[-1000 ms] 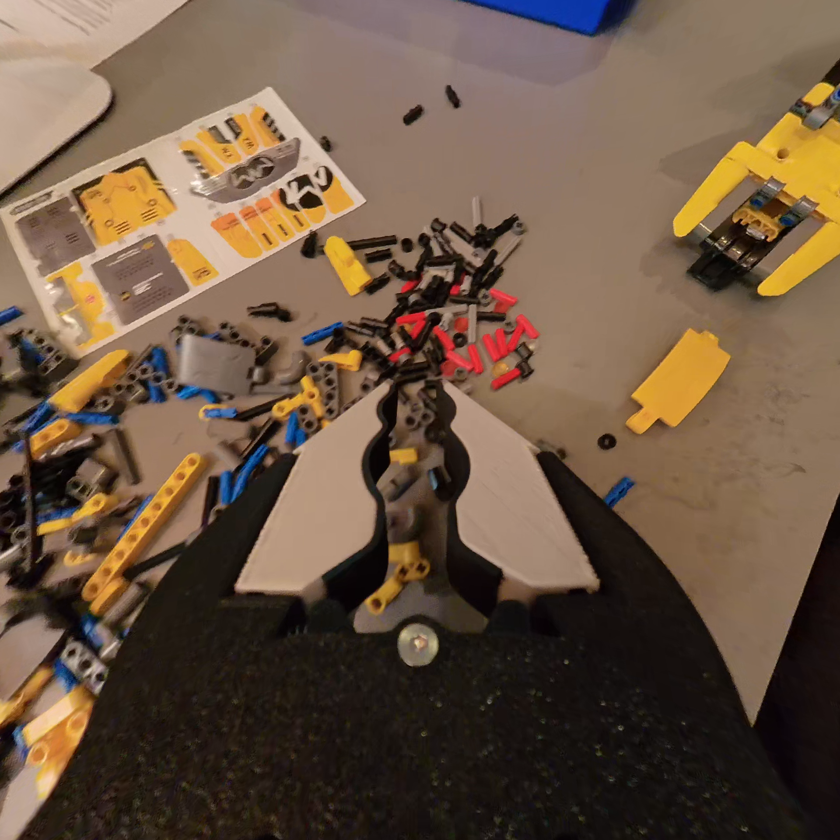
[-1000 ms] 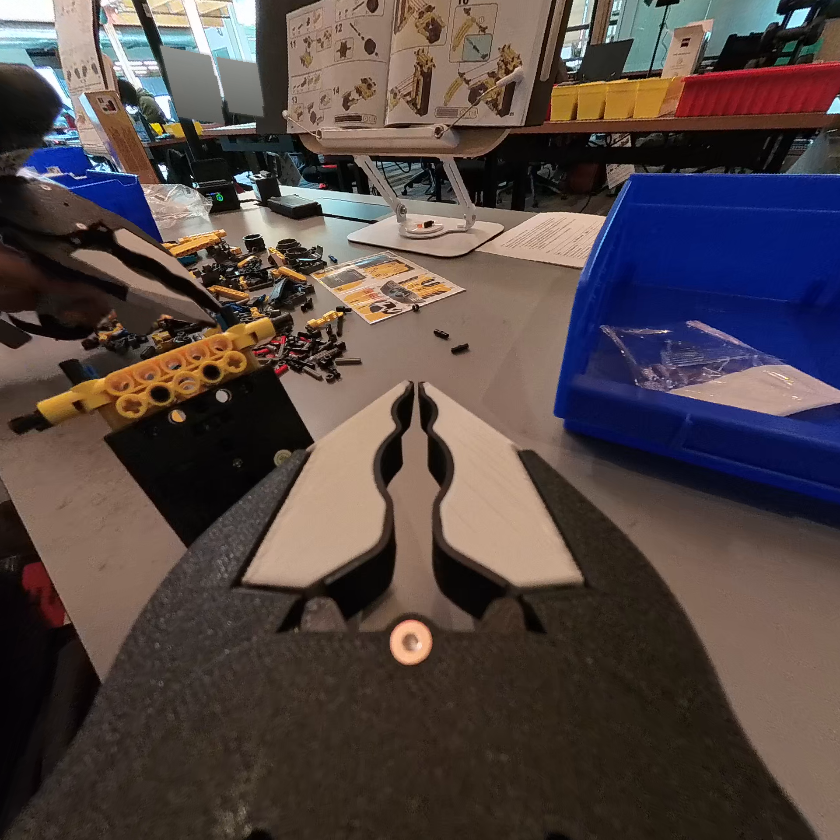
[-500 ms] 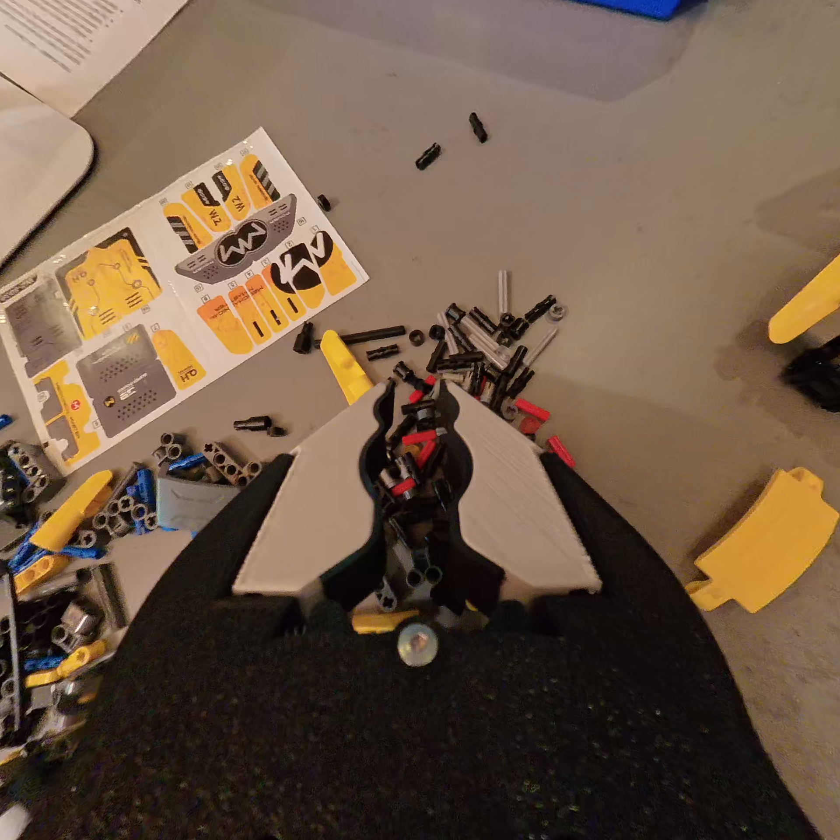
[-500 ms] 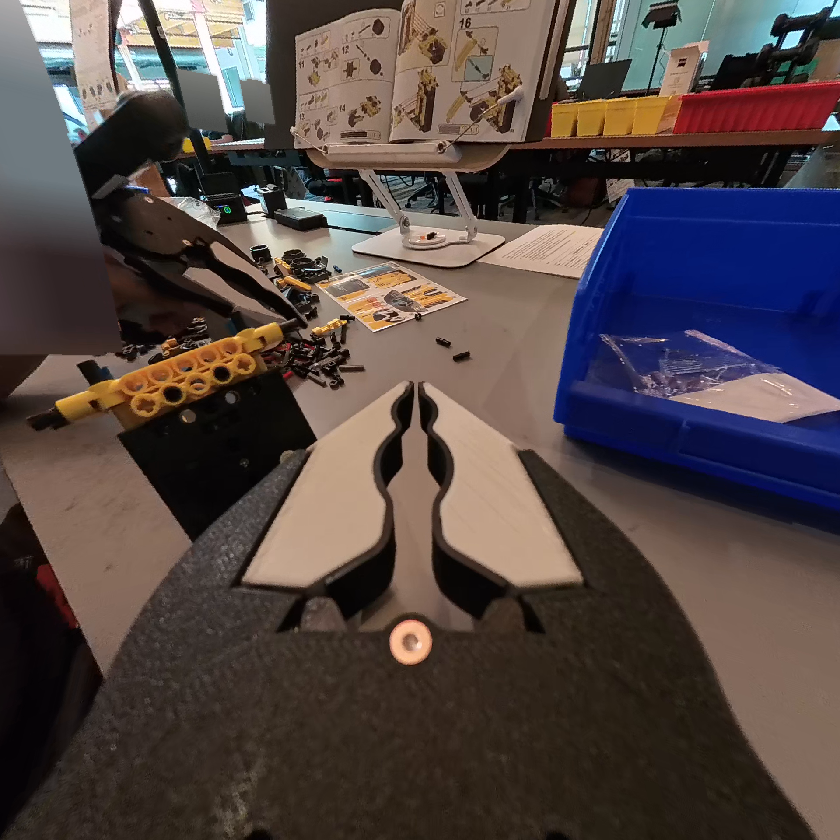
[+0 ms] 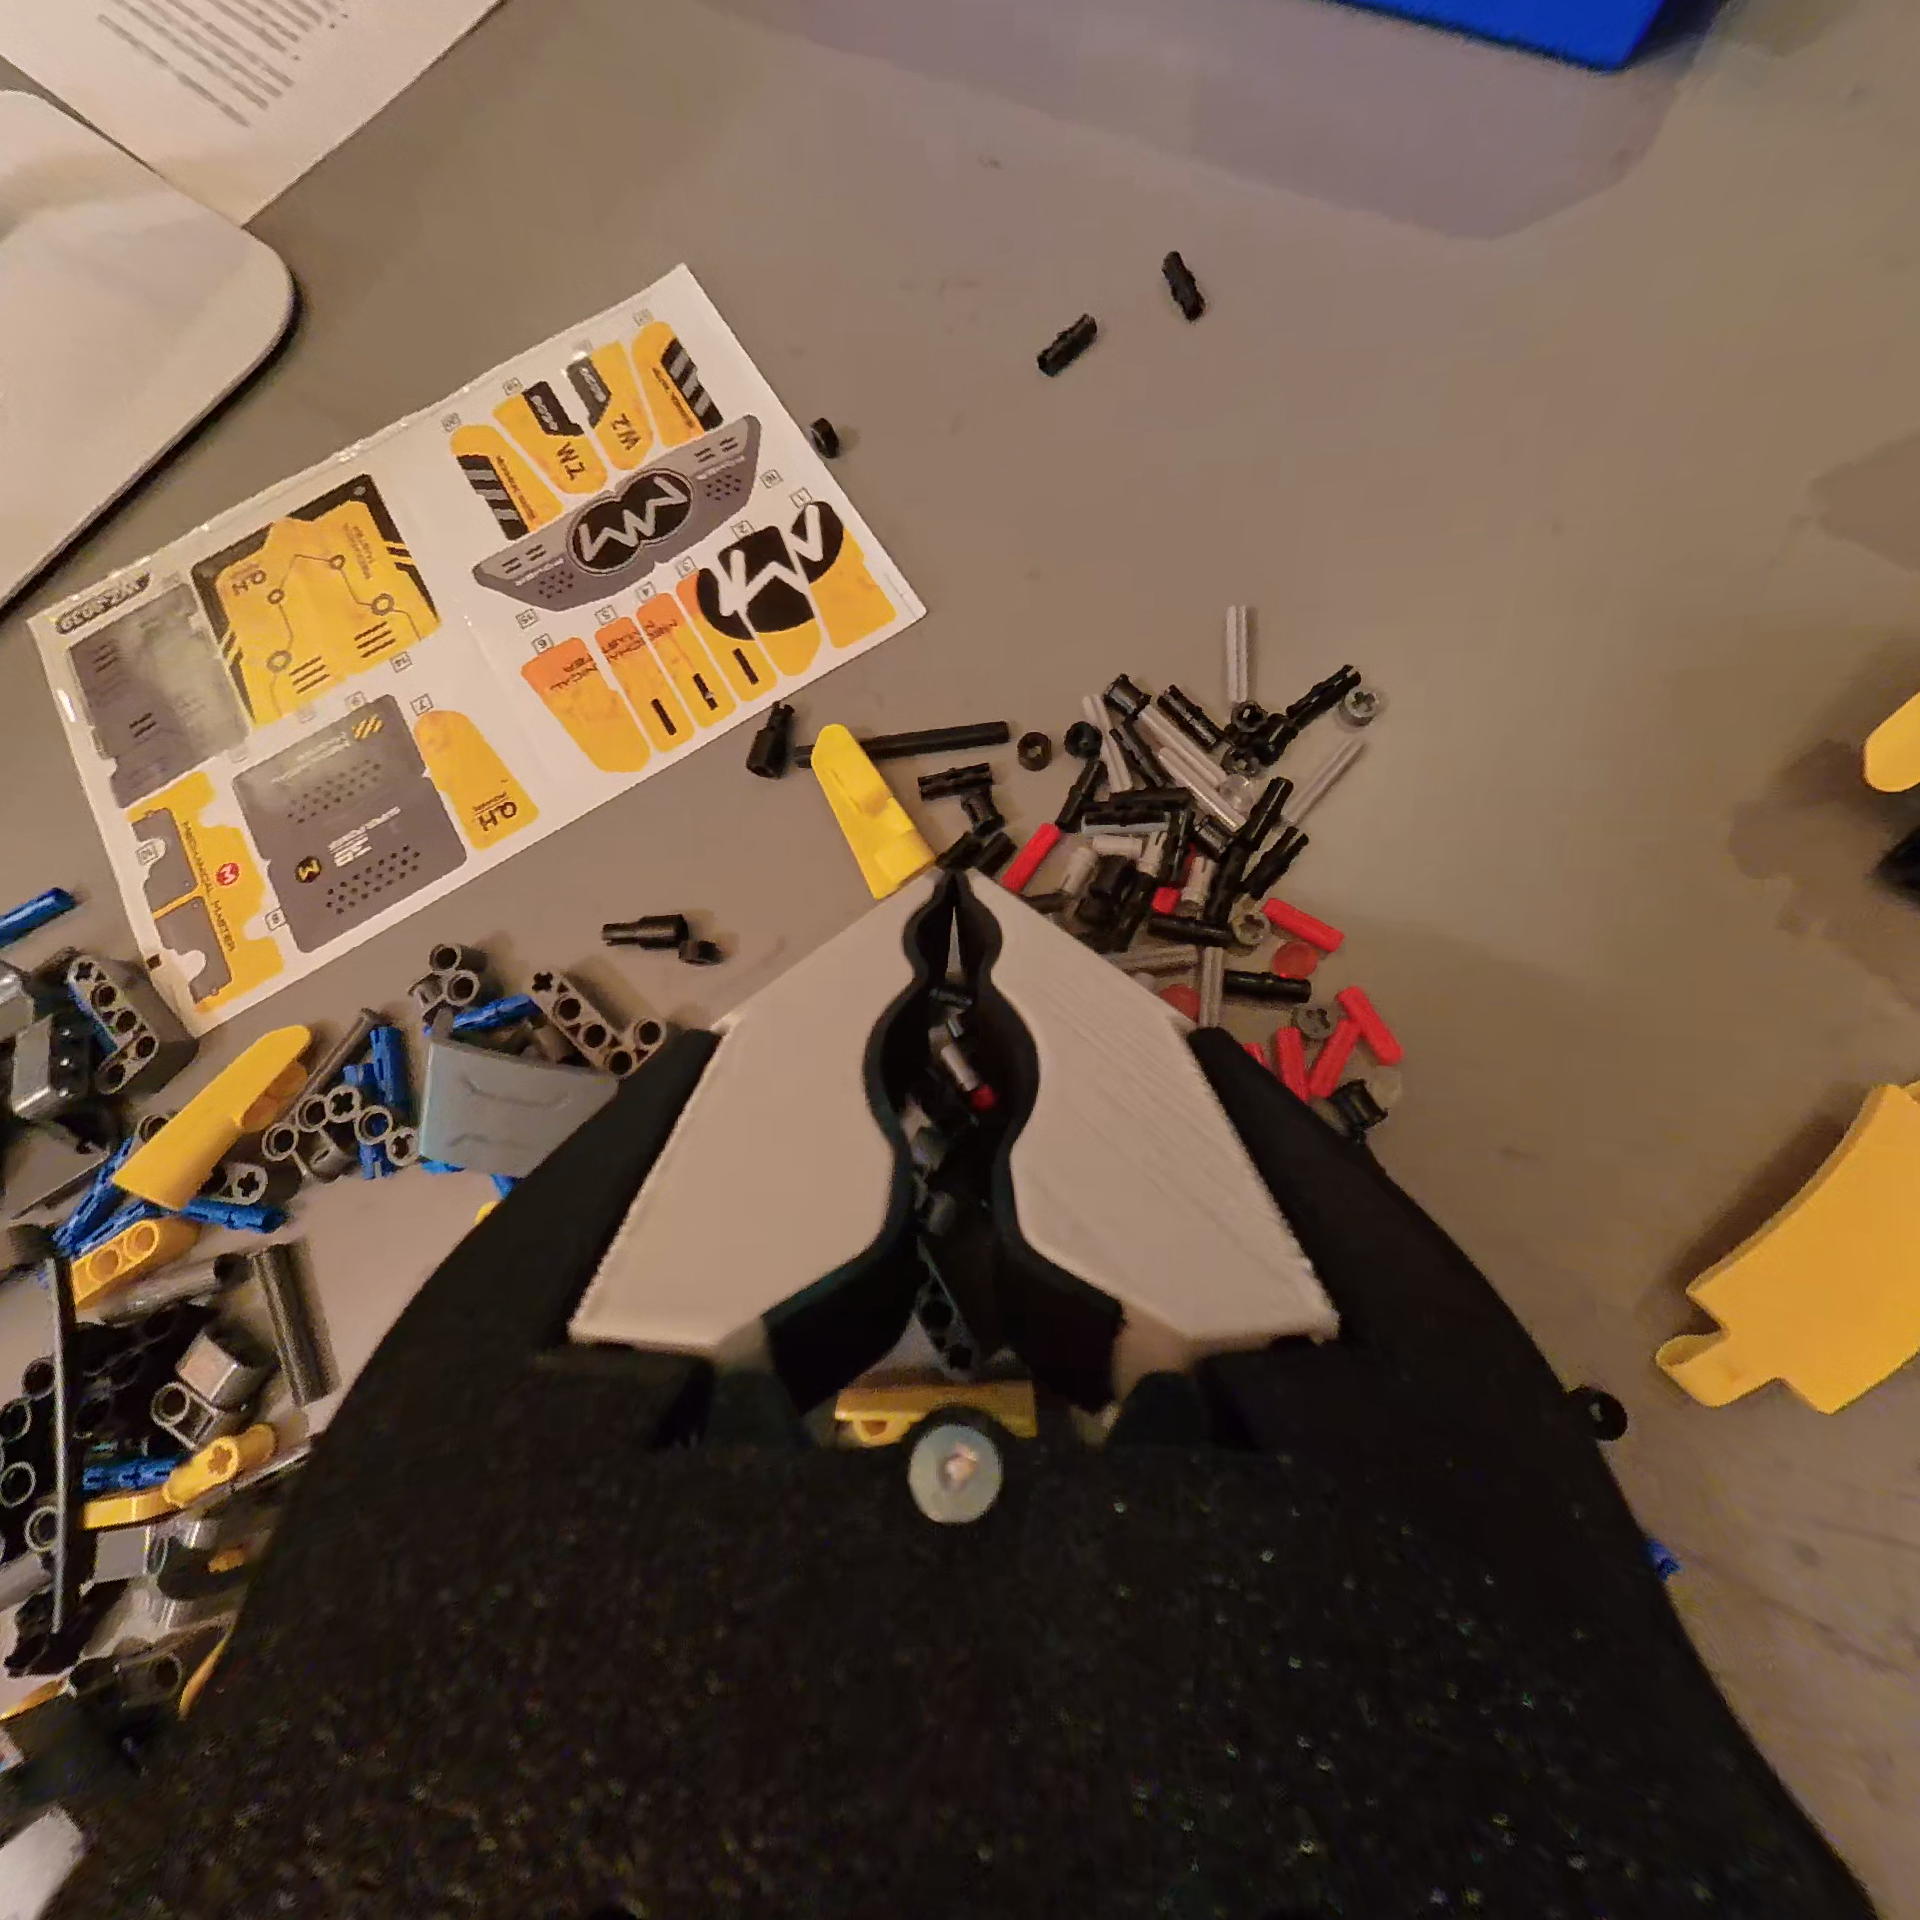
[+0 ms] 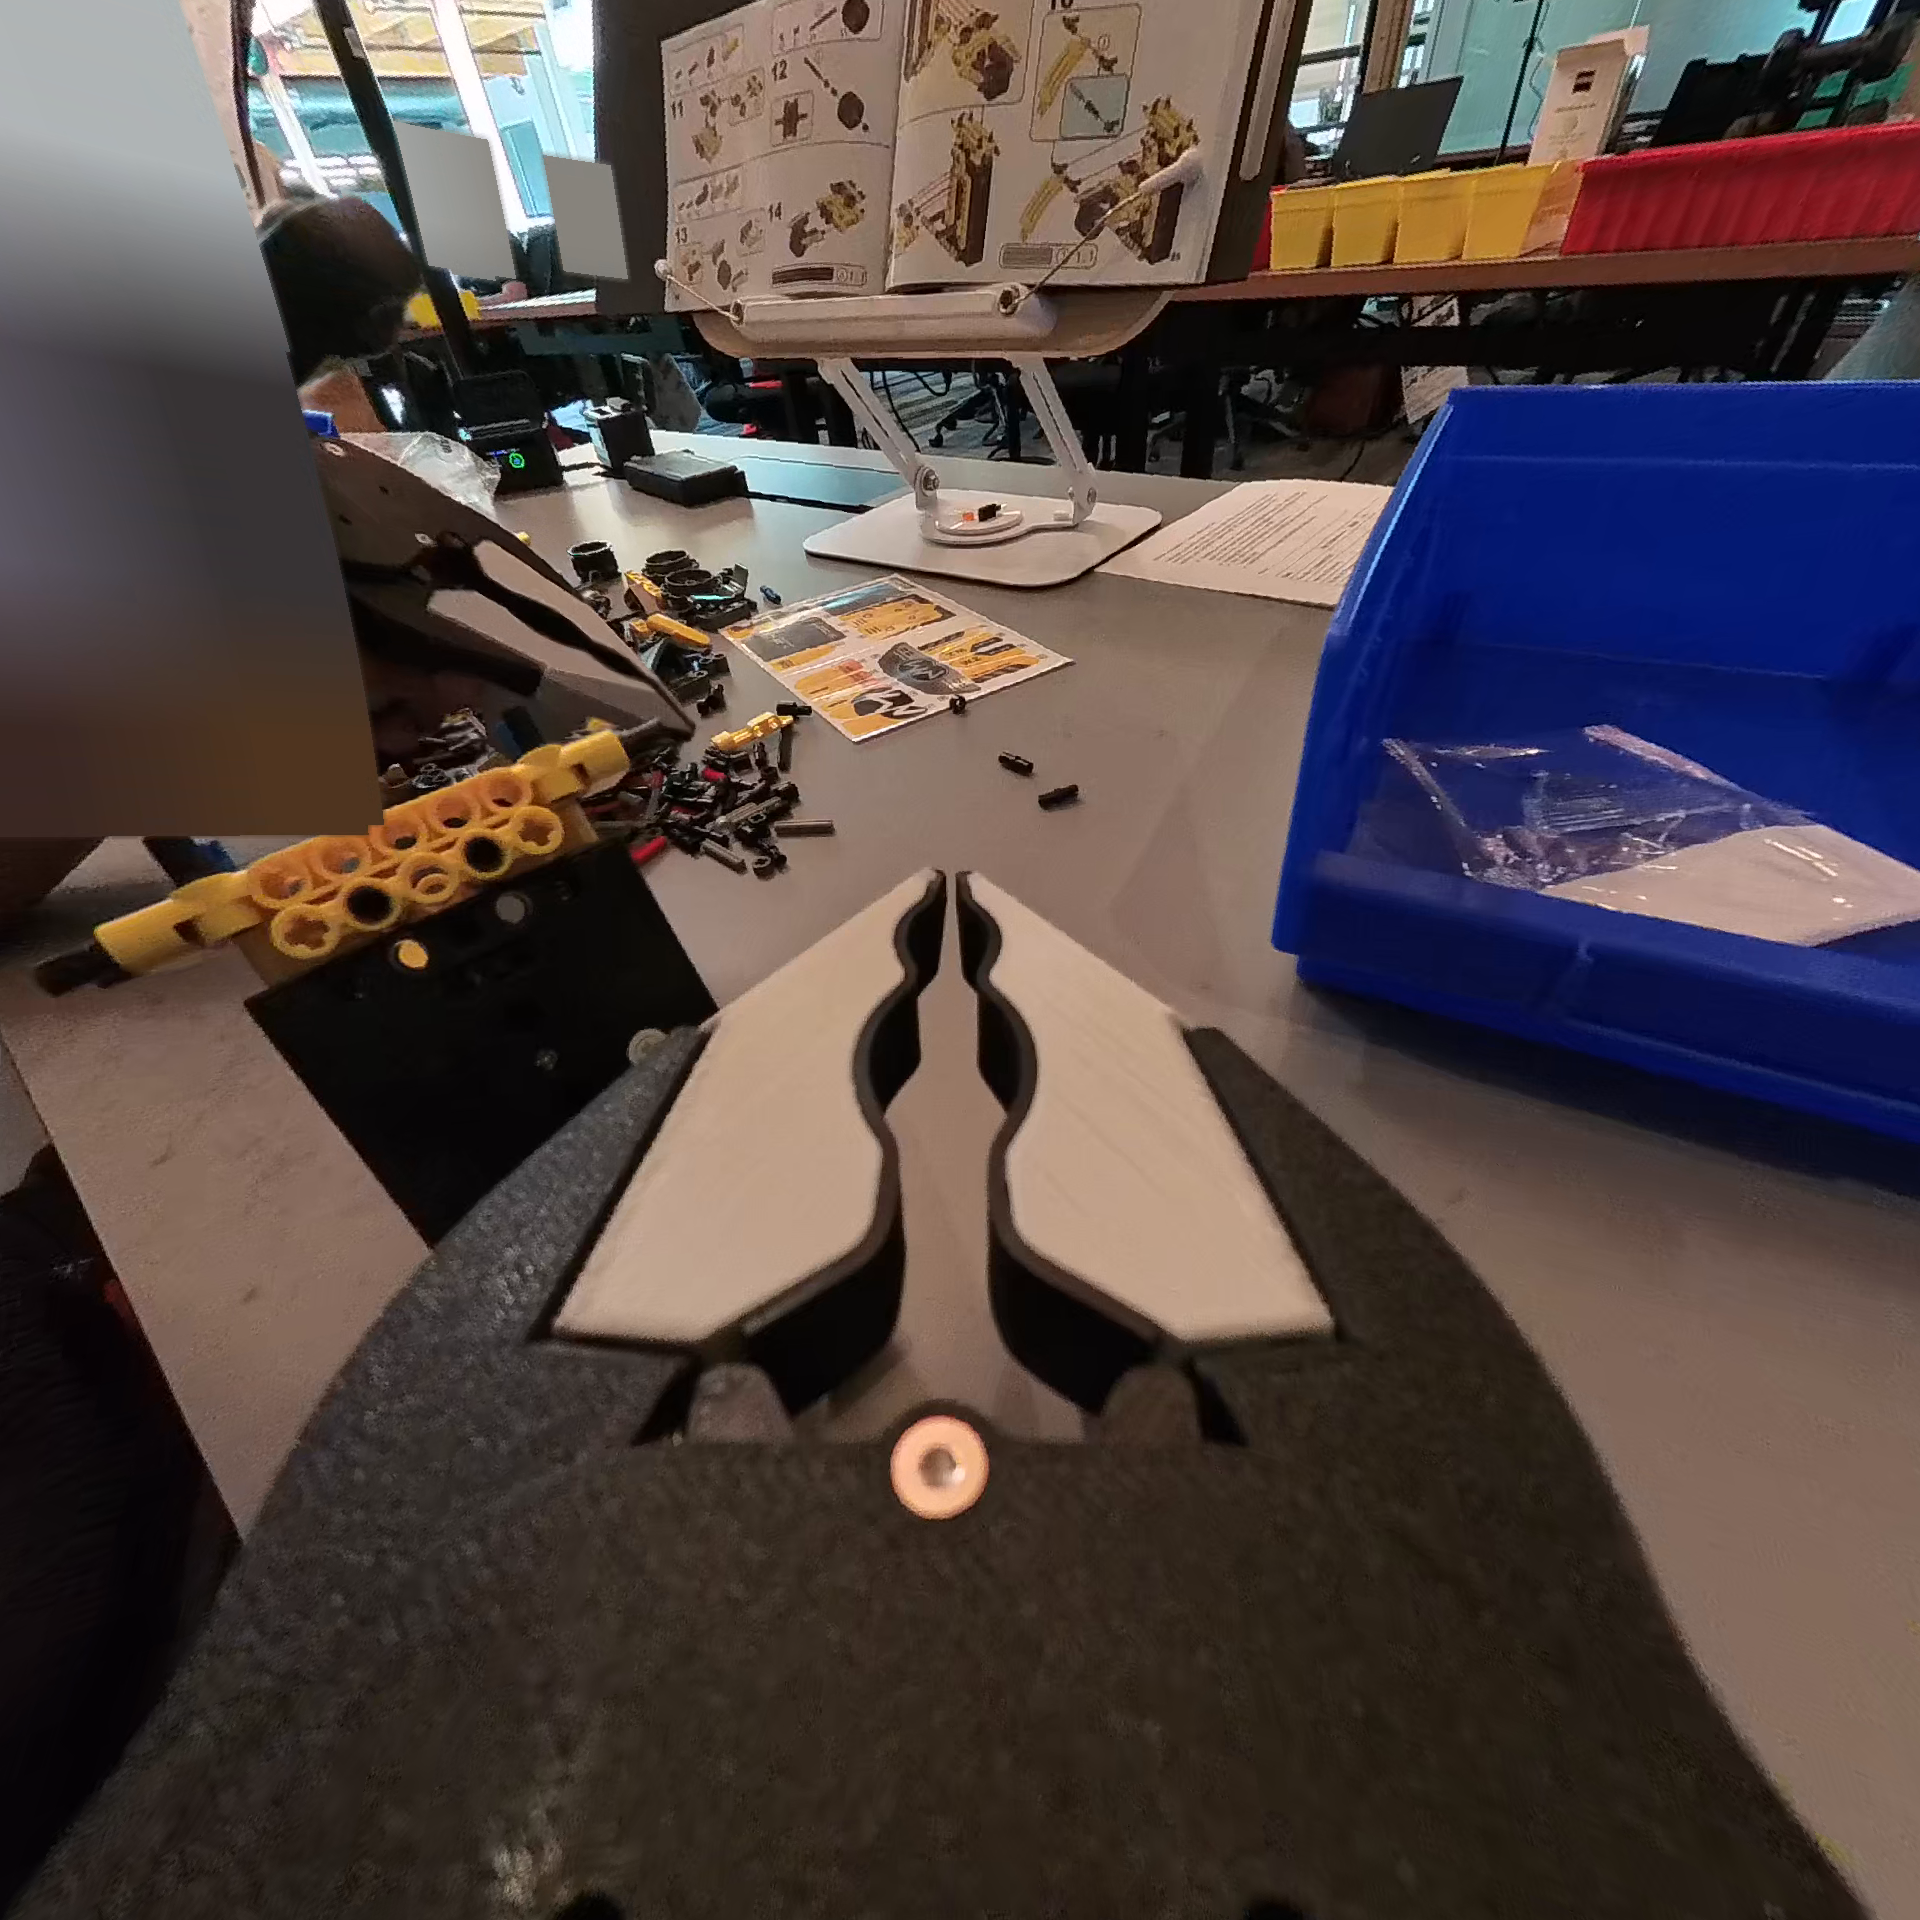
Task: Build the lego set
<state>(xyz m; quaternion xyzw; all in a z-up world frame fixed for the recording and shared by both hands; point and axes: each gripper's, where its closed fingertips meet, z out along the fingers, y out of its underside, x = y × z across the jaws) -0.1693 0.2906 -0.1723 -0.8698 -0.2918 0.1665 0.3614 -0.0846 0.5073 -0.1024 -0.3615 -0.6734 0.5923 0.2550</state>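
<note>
A grey tabletop [image 6: 1195, 727] fills the foreground of a workshop. Behind it, long tables [image 6: 1558, 275] carry yellow bins [image 6: 1392, 218] and a red bin [image 6: 1745, 187], with daylit windows [image 6: 1507, 62] beyond.

A sticker sheet [image 5: 457, 644] lies flat on the grey table [image 5: 1455, 436], beside a printed paper [image 5: 270, 83] and a blue bin [image 6: 1621, 727] holding a plastic bag [image 6: 1621, 821].

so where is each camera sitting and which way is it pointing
Left wrist view: on the left tool, looking steeply down at the pile of small pins and sticker sheet; its shut fingers show.
Right wrist view: on the right tool, looking level across the table toward the blue bin and instruction booklet; the left tool shows far left.
Shared: sticker sheet, pins.
</note>
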